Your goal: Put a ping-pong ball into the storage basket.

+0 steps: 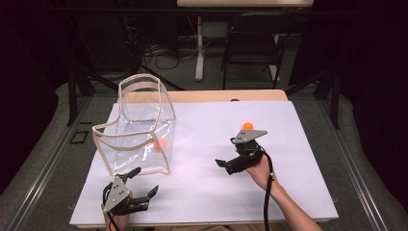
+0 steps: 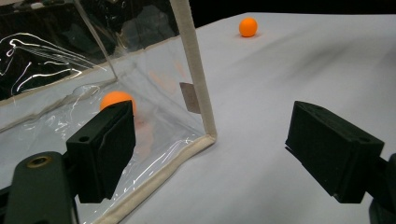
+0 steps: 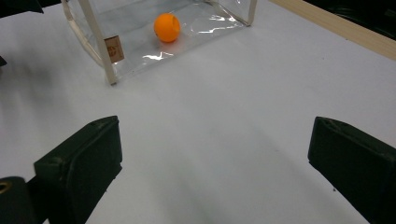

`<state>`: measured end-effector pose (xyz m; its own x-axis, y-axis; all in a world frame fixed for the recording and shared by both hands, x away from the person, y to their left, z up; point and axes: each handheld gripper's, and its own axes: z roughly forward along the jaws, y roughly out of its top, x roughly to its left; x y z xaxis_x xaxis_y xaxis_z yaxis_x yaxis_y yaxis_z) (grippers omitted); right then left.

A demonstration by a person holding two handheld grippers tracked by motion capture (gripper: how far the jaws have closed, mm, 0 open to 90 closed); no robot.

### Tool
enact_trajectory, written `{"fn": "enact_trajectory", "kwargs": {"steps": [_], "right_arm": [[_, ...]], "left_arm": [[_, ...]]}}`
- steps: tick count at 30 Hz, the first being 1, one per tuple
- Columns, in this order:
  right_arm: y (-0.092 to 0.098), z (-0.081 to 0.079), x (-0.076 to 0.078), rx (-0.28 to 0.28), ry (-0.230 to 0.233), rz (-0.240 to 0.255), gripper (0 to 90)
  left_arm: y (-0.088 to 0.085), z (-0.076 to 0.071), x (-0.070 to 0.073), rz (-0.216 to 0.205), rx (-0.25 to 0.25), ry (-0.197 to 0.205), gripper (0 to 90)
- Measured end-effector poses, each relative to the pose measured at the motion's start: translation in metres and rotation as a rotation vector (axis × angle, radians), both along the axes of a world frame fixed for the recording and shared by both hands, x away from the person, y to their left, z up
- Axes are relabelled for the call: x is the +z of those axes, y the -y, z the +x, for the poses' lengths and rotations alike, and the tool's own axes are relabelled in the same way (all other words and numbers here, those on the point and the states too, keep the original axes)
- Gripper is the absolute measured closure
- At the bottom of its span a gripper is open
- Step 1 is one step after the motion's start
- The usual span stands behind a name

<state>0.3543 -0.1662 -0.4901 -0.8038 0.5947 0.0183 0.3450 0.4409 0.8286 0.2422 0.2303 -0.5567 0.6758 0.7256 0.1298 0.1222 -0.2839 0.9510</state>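
My left gripper and right gripper both hang spread and empty over the white table, one orange ball seemingly inside the clear bag, another ball just beyond my right hand.

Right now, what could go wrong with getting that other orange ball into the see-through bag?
1. The loose orange ball sits on the smooth white table, behind the right tongs; a nudge could roll it away.
2. The clear bag looks floppy; bumping its rim might tip it and let the ball inside roll out.
3. The left tongs sit close to the bag's corner and could snag it.
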Motion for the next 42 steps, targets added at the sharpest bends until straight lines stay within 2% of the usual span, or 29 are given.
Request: {"fn": "enact_trajectory", "kwargs": {"steps": [15, 23, 36, 42], "right_arm": [[0.03, -0.006, -0.024, -0.067, -0.009, -0.021, 2.5], [0.037, -0.008, -0.028, -0.091, -0.004, -0.039, 2.5], [0.048, 0.004, -0.035, -0.124, -0.013, -0.076, 2.5], [0.057, 0.011, -0.035, -0.154, -0.008, -0.067, 2.5]], "left_arm": [[0.001, 0.0, 0.0, 0.004, -0.004, -0.001, 15.7], [0.0, 0.0, 0.0, 0.001, -0.006, -0.004, 15.7], [0.002, 0.0, 0.0, 0.003, -0.013, -0.004, 15.7], [0.003, 0.001, -0.001, 0.006, -0.02, -0.008, 15.7]]}}
